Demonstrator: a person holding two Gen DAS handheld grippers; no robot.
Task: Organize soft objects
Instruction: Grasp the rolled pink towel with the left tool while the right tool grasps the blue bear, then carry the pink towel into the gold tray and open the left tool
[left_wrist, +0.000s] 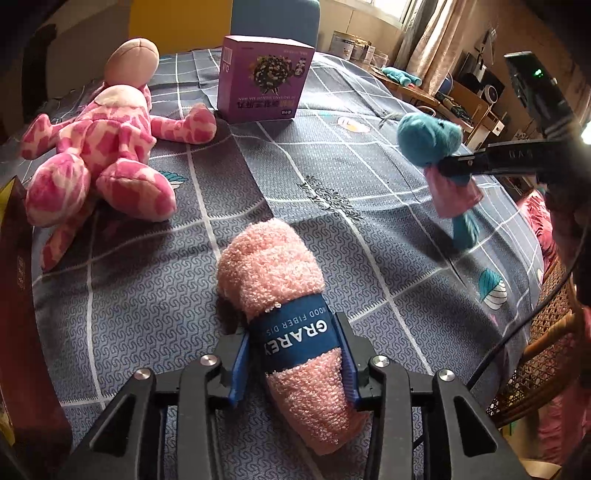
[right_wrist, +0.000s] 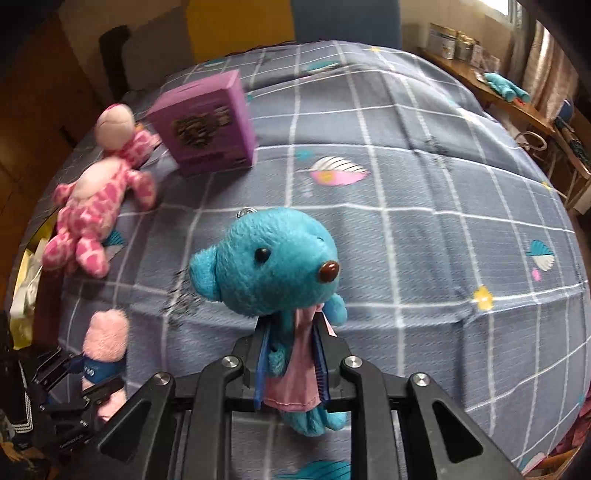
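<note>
My left gripper is shut on a fluffy pink rolled towel with a blue paper band, held low over the blue grid-patterned cloth; it also shows in the right wrist view. My right gripper is shut on a small blue teddy bear in a pink dress, held above the cloth; the bear also shows in the left wrist view. A pink spotted plush animal lies on the cloth at the left, also seen in the right wrist view.
A purple box stands upright on the cloth behind the plush, also in the right wrist view. A dark box edge is at the left. A wooden shelf with tins and a wicker chair stand at the right.
</note>
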